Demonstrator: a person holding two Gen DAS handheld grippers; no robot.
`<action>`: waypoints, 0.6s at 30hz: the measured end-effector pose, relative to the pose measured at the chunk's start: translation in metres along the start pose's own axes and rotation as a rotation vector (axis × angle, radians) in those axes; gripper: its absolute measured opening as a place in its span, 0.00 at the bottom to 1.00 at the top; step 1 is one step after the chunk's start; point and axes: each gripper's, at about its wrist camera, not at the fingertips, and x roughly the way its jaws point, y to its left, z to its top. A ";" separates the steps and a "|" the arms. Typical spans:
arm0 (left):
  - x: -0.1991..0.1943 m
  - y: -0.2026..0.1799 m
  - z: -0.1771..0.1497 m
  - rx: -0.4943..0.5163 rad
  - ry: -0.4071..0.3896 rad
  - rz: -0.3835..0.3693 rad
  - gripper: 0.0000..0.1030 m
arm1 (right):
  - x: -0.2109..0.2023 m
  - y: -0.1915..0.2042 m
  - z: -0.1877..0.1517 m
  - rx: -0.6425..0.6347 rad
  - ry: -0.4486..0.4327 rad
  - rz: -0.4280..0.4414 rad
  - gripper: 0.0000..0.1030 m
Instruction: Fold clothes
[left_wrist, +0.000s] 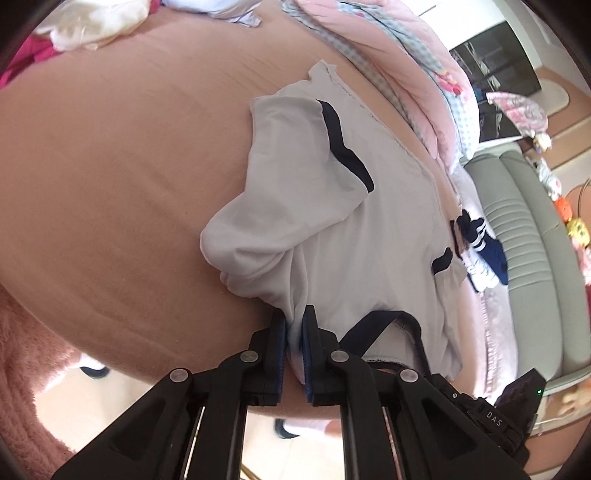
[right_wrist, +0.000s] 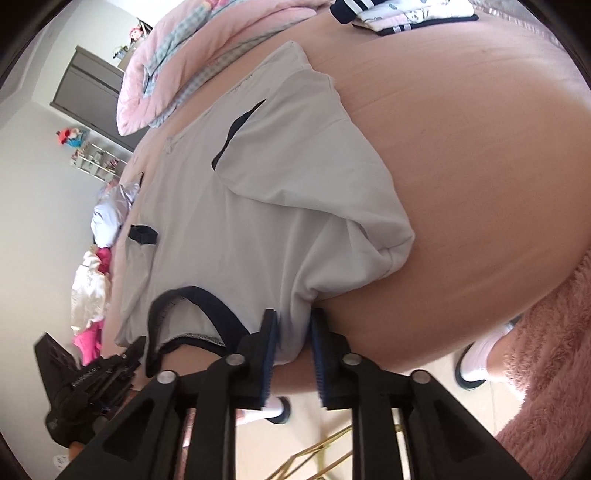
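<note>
Left gripper (left_wrist: 294, 325) clamped on shoulder of pale grey short-sleeved T-shirt with navy trim (left_wrist: 332, 229), lying on peach bedsheet (left_wrist: 110, 166). Right gripper (right_wrist: 294, 325) has shirt fabric between slightly parted jaws; grip uncertain. "DAS" printed on it.

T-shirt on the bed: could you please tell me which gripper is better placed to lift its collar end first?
Probably left: the left gripper is clamped on the T-shirt; the right gripper only straddles the cloth, jaws apart.
</note>
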 end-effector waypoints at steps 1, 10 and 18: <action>0.001 -0.002 0.002 0.011 -0.007 0.005 0.07 | 0.001 0.001 0.000 0.004 -0.004 0.012 0.34; -0.005 0.002 -0.003 0.011 -0.007 0.007 0.07 | -0.013 -0.008 -0.007 0.065 -0.071 -0.103 0.24; -0.004 0.015 0.004 -0.100 -0.008 -0.116 0.23 | -0.007 -0.026 0.006 0.154 -0.096 0.011 0.28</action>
